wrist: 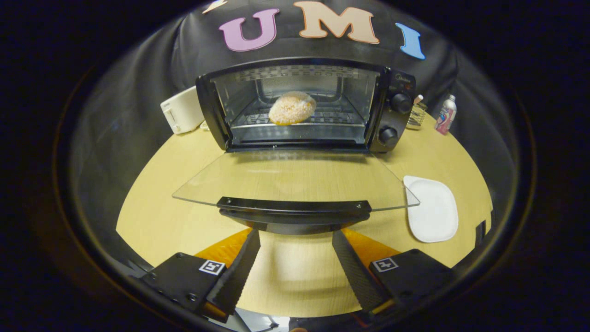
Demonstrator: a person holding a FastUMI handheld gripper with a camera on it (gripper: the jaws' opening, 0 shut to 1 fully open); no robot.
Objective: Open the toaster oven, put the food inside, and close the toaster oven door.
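Note:
A black toaster oven (396,110) stands at the back of the wooden table with its glass door (295,177) folded down flat toward me. A round, sugared bun (292,108) lies on the wire rack inside. The door's black handle (294,213) runs along its near edge, just ahead of my fingertips. My gripper (295,237) is open, its two fingers spread wide below and slightly under the handle, with nothing between them but bare table.
A white plate (433,210) lies on the table to the right of the door. A white toaster (183,109) stands left of the oven. A small wire rack (417,115) and a bottle (446,115) stand at the back right.

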